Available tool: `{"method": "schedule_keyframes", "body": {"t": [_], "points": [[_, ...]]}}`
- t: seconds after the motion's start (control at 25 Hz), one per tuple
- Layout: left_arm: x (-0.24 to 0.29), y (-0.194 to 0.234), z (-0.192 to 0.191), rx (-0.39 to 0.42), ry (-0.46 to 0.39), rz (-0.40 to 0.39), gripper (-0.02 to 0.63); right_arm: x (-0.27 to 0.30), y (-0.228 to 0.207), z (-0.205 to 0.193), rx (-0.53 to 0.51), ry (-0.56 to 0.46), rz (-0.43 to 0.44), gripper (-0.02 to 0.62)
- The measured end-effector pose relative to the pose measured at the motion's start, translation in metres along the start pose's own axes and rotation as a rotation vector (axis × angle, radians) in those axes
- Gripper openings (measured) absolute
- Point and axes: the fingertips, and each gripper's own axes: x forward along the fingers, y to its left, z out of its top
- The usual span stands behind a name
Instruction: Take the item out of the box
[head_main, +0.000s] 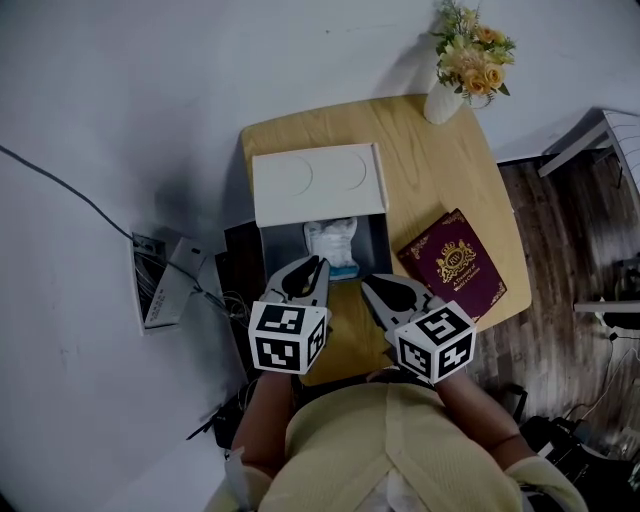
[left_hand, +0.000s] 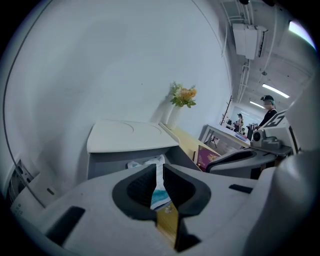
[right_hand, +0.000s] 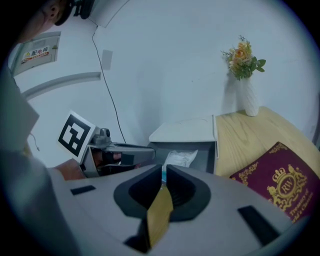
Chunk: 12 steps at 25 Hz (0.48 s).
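With the left gripper (head_main: 320, 263) and right gripper (head_main: 369, 284) both closed tight on nothing, the sound move is opening one wide before dipping it onto the white packet (head_main: 332, 243), which lies in the open box (head_main: 280, 245) just ahead of their tips.

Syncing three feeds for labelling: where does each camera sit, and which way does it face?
Head view: on the head, facing steeply down at the open box; forearms, left gripper, right gripper show.
Left gripper view: on the left gripper, facing along shut jaws to the box; right gripper at right.
Right gripper view: on the right gripper, facing along shut jaws to the box; left gripper, hand at left.
Shared: all show the box; both gripper views, the vase.
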Motion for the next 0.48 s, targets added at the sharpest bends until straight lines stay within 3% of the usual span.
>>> {"method": "schedule_keyframes", "body": {"t": [0.12, 0.32, 0.48], "points": [[0.007, 0.005, 0.001, 0.020, 0.042, -0.018, 0.031, 0.007, -0.004, 0.005, -0.020, 0.014, -0.014, 0.032], [0.018, 0.013, 0.003, -0.054, 0.082, -0.069, 0.035, 0.017, -0.011, 0.009, -0.046, 0.064, -0.046, 0.034], [0.025, 0.018, 0.008, -0.039, 0.110, -0.077, 0.134, 0.022, -0.015, 0.014, -0.050, 0.078, -0.046, 0.034]]}}
